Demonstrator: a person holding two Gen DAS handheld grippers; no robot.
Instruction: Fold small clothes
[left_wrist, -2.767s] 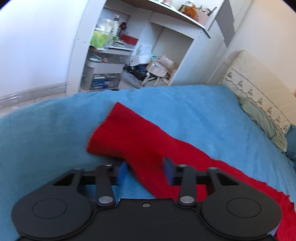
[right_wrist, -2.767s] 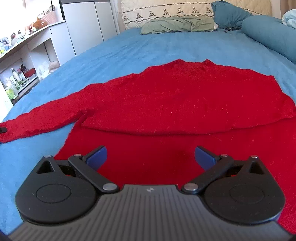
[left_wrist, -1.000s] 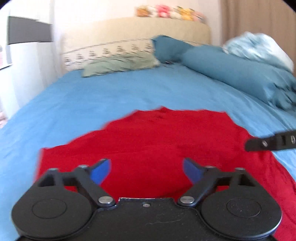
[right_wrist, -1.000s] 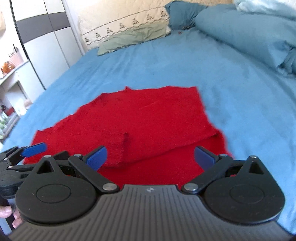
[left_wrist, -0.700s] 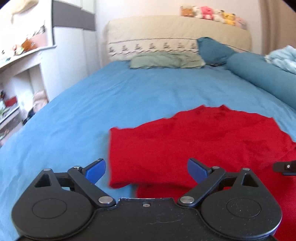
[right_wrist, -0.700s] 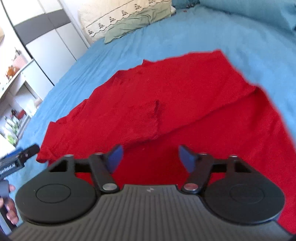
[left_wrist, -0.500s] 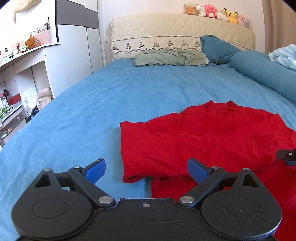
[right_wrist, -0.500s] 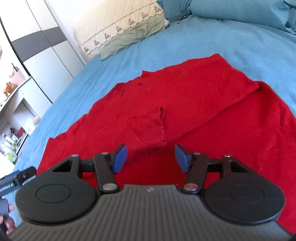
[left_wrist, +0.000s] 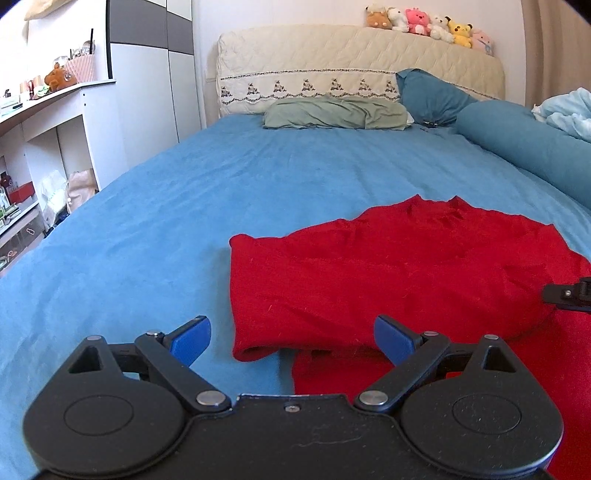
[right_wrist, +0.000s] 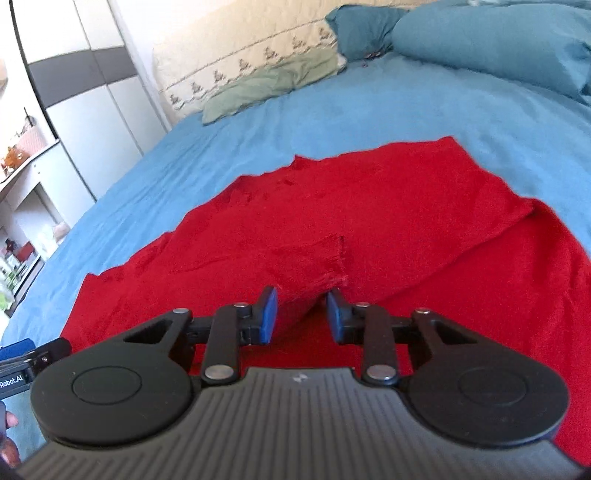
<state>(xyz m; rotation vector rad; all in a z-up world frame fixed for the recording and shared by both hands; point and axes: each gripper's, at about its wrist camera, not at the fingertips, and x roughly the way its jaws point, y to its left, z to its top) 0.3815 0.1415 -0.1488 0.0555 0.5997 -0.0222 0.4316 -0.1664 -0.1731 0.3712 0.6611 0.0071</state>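
Observation:
A red knit sweater (left_wrist: 388, 266) lies on the blue bedspread (left_wrist: 184, 206), its left sleeve folded across the body. My left gripper (left_wrist: 291, 336) is open and empty, just before the sweater's folded left edge. In the right wrist view the sweater (right_wrist: 369, 206) fills the middle, and the sleeve cuff (right_wrist: 317, 266) lies on top of it. My right gripper (right_wrist: 301, 314) is partly closed, its blue pads on either side of the cuff's near end; I cannot tell whether they touch it.
Pillows (left_wrist: 332, 114) and a blue bolster (left_wrist: 524, 144) lie at the head and right of the bed. White shelves and cupboards (left_wrist: 55, 140) stand to the left. The right gripper's tip (left_wrist: 569, 293) shows at the left view's right edge.
My right gripper has narrowed from wide open and moved down to the folded sleeve cuff. My left gripper let go of the sleeve, opened wide and drew back to the sweater's left edge.

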